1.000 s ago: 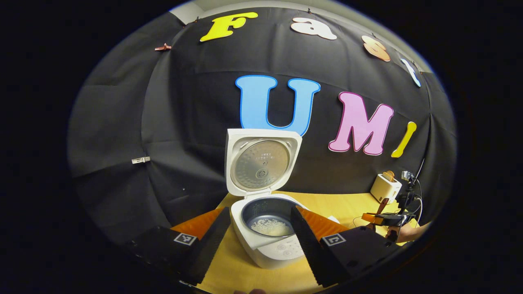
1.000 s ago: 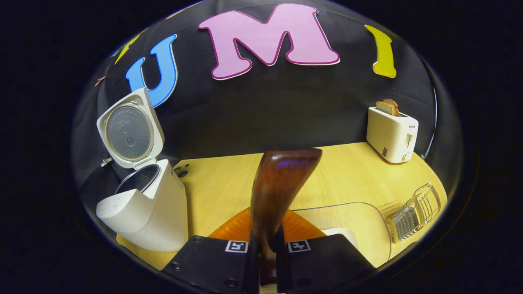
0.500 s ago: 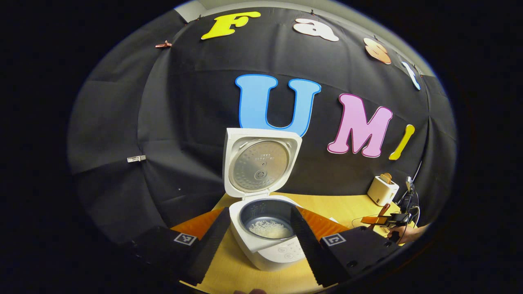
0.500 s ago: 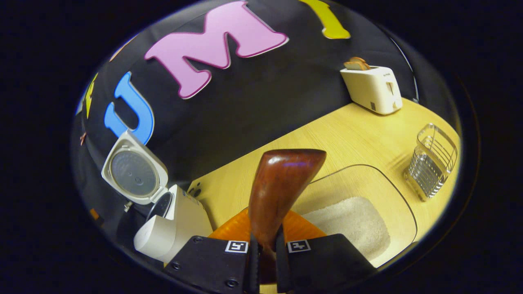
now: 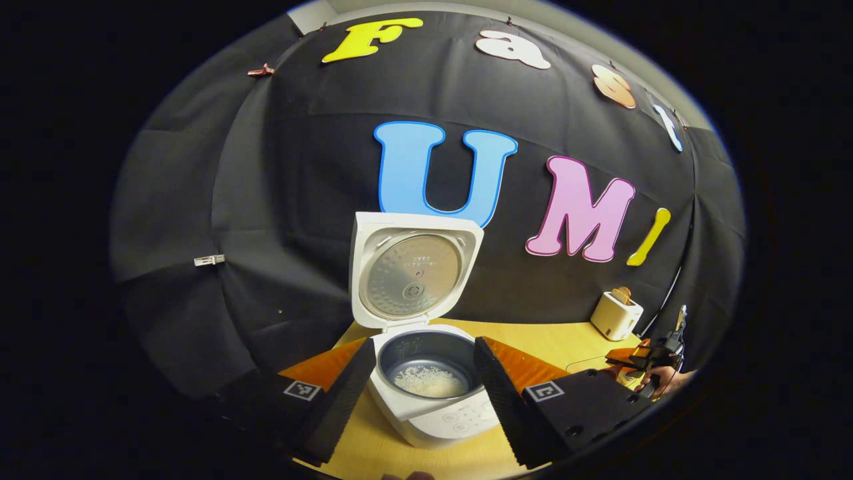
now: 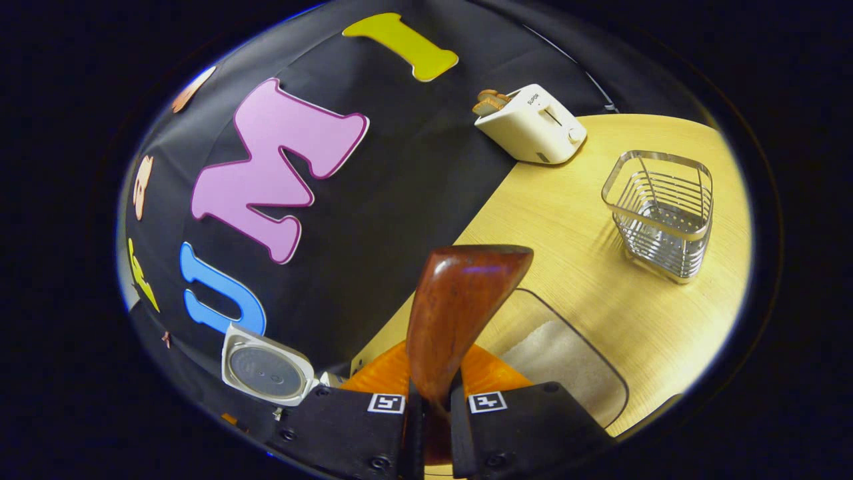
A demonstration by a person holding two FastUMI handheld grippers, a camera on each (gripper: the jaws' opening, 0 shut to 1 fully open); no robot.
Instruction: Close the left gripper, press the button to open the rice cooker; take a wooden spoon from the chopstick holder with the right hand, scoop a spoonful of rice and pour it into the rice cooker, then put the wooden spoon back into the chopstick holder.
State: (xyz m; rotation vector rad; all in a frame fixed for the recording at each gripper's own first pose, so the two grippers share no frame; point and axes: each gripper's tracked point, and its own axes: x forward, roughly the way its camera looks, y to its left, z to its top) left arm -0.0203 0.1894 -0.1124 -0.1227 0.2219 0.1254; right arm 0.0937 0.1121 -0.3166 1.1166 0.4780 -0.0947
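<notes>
In the left gripper view the white rice cooker (image 5: 436,413) stands with its lid (image 5: 408,275) up, and a little rice (image 5: 430,382) lies in its dark pot. My left gripper (image 5: 420,400) is open, its fingers apart on either side of the pot, nearer the camera. In the right gripper view my right gripper (image 6: 433,408) is shut on the brown wooden spoon (image 6: 460,313), whose bowl points away from me. The wire chopstick holder (image 6: 661,212) stands on the table, ahead and to the right. The right gripper (image 5: 641,360) and a hand appear far right in the left gripper view.
A clear container of rice (image 6: 566,363) lies just beyond the spoon. A white toaster (image 6: 533,123) with bread stands by the wall. The cooker's lid (image 6: 266,372) shows low on the left. The yellow wooden table (image 6: 600,287) ends near the holder.
The right gripper view has rolled and swung right with the spoon: the cooker slid to the lower left and the holder came nearer. The left gripper view shifted slightly.
</notes>
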